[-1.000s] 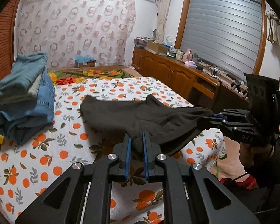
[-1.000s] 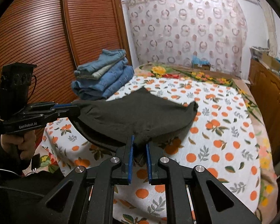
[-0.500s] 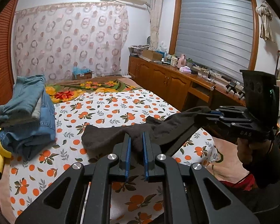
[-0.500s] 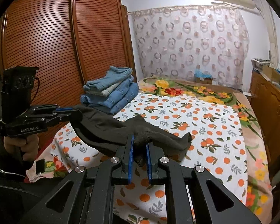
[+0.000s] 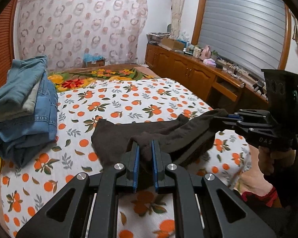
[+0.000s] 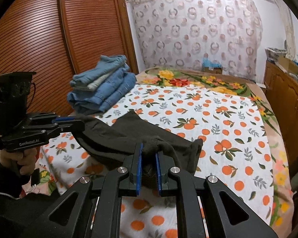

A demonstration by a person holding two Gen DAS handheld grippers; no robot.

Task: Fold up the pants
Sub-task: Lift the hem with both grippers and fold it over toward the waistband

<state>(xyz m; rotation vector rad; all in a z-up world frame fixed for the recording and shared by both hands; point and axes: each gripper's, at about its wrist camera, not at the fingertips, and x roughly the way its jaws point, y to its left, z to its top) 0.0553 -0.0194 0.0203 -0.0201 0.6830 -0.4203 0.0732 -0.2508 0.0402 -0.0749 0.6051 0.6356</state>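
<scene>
While both claws gripped cloth, these points held:
Left claw (image 5: 144, 154): clenched on a bunched edge of the dark pants (image 5: 119, 138).
Right claw (image 6: 149, 156): clenched on another bunch of the same pants, toward 3 o'clock in the left view.
Pants: partly lifted, far end trailing on the orange-print bed (image 6: 228, 119).
Jeans pile (image 6: 103, 87): at 10 o'clock, near the pants.
Risk: the thin bunches could slip from the pads if pulled taut; the trailing end could drag crooked and spoil the fold, or snag the pile.
Writing: "GenRobot.AI", blurred, on the left claw's body; "DAS" on the right claw's.
</scene>
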